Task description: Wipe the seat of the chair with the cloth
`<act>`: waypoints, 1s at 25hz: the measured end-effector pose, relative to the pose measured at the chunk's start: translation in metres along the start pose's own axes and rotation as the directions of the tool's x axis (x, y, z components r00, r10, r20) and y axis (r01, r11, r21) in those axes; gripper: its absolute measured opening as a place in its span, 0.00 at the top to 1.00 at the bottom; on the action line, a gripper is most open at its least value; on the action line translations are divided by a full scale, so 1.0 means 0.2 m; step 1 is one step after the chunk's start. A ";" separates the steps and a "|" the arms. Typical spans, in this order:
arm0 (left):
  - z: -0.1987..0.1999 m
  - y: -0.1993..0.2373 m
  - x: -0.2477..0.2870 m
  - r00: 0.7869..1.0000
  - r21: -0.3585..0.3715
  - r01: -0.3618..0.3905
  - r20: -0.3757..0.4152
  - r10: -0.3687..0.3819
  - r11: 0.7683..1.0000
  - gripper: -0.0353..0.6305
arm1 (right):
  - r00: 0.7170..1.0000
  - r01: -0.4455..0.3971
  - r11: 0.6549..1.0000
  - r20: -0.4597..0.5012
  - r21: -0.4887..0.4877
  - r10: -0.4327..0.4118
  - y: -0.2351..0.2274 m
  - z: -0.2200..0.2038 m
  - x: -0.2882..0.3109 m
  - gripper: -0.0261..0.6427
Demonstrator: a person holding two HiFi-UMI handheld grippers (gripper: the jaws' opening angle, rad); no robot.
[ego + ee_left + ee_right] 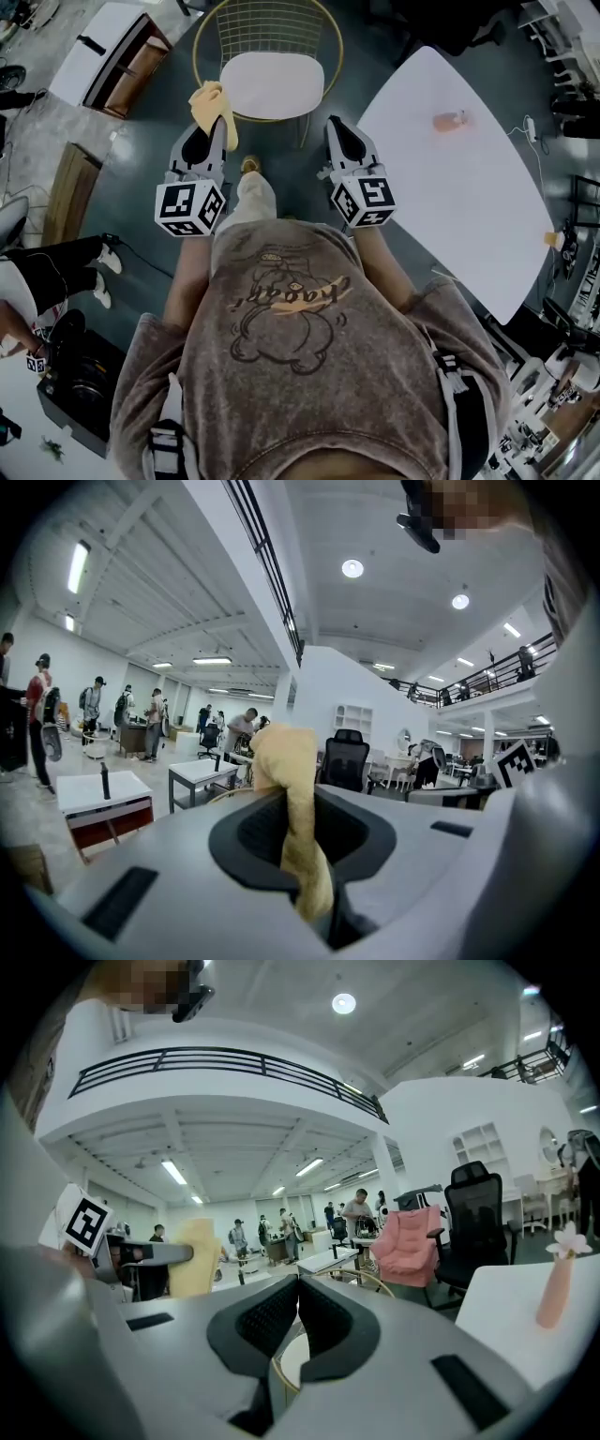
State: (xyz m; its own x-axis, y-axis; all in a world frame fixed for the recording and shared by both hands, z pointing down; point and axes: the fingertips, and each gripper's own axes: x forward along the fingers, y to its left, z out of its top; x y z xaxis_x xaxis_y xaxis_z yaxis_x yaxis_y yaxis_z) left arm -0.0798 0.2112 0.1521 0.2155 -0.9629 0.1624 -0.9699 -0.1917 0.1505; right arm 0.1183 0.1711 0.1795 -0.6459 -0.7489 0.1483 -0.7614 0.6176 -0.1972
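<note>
**Head view:** one cloth [210, 99], pale yellow and crumpled, sticks out past the tips of the left gripper [221, 122], whose fingers are clamped on it. It sits at the left edge of the white cushioned seat [274, 84] of the single gold wire chair [225, 28]; contact cannot be told. The right gripper [335, 126] hangs near the seat's front right corner. Right of its fingers lies a white tabletop [450, 206] with one pink vase [451, 120].

**Left gripper view:** the cloth [286, 752] runs as a soft folded strip pinched in the left gripper [298, 810], a rounded lump rising above the tips.

**Right gripper view:** the right gripper [298, 1309] has its fingers pressed together, holding nothing. Below them show the chair's gold rim and seat [296, 1361]; the cloth [195, 1258] is to their left, the vase [555, 1293] to their right.
</note>
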 end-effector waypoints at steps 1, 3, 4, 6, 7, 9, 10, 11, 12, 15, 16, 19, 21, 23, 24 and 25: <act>0.01 0.04 0.05 1.000 -0.002 0.009 -0.003 -0.009 1.000 0.86 | 1.000 -0.003 1.000 -0.004 -0.008 0.003 0.00 0.02 0.06 0.92; 0.03 0.11 0.16 1.000 -0.009 0.024 -0.015 -0.024 1.000 0.86 | 1.000 -0.014 1.000 -0.011 -0.017 0.014 -0.01 0.04 0.17 0.92; 0.04 0.16 0.21 0.999 -0.013 0.031 -0.022 -0.031 0.999 0.86 | 1.000 -0.019 1.000 -0.011 -0.019 0.019 -0.01 0.06 0.23 0.92; 0.06 0.24 0.30 0.998 -0.018 0.044 -0.033 -0.044 0.999 0.86 | 1.000 -0.022 1.000 0.002 -0.015 0.022 -0.01 0.09 0.34 0.92; 0.07 0.29 0.33 0.998 -0.019 0.050 -0.036 -0.050 0.999 0.86 | 1.000 -0.021 1.000 0.015 -0.007 0.021 0.00 0.11 0.39 0.92; 0.09 0.39 0.40 0.998 -0.019 0.055 -0.041 -0.056 0.998 0.86 | 0.999 -0.020 1.000 0.034 0.009 0.020 0.01 0.15 0.49 0.92; 0.09 0.44 0.44 0.998 -0.022 0.056 -0.042 -0.056 0.998 0.86 | 0.999 -0.018 1.000 0.032 0.008 0.017 0.01 0.16 0.54 0.92; 0.10 0.48 0.48 0.997 -0.026 0.057 -0.043 -0.059 0.998 0.86 | 1.000 -0.012 1.000 0.023 0.001 0.012 0.02 0.16 0.59 0.92; 0.10 0.52 0.51 0.997 -0.029 0.062 -0.045 -0.063 0.998 0.86 | 1.000 -0.005 1.000 0.012 -0.005 0.005 0.02 0.16 0.64 0.92; 0.13 0.60 0.62 0.994 -0.031 0.095 -0.049 -0.096 0.995 0.86 | 1.000 0.030 0.999 0.001 0.014 -0.030 0.00 0.15 0.74 0.92; 0.14 0.62 0.66 0.993 -0.033 0.108 -0.049 -0.110 0.994 0.86 | 0.999 0.044 0.999 0.003 0.023 -0.044 -0.01 0.15 0.77 0.92; 0.16 0.66 0.75 0.990 -0.046 0.132 -0.048 -0.134 0.990 0.86 | 0.997 0.079 0.996 -0.008 0.034 -0.079 -0.05 0.13 0.82 0.92; 0.17 0.67 0.79 0.988 -0.053 0.140 -0.050 -0.143 0.989 0.86 | 0.995 0.093 0.995 -0.024 0.032 -0.092 -0.07 0.11 0.83 0.92; 0.17 0.67 0.85 0.987 -0.052 0.148 -0.055 -0.150 0.988 0.86 | 0.994 0.108 0.994 -0.035 0.036 -0.107 -0.12 0.09 0.85 0.92; 0.16 0.66 0.87 0.986 -0.053 0.150 -0.058 -0.153 0.987 0.86 | 0.993 0.116 0.992 -0.038 0.040 -0.114 -0.14 0.09 0.86 0.92; 0.16 0.66 0.89 0.986 -0.056 0.152 -0.062 -0.156 0.987 0.86 | 0.992 0.123 0.991 -0.039 0.044 -0.121 -0.16 0.08 0.87 0.92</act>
State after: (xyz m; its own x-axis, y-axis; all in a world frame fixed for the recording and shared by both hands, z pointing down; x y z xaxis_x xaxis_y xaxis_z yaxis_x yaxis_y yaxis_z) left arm -0.1733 0.0085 0.1697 0.3707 -0.9075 0.1974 -0.9178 -0.3254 0.2275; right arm 0.0321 0.0170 0.1954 -0.5507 -0.8080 0.2092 -0.8316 0.5098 -0.2202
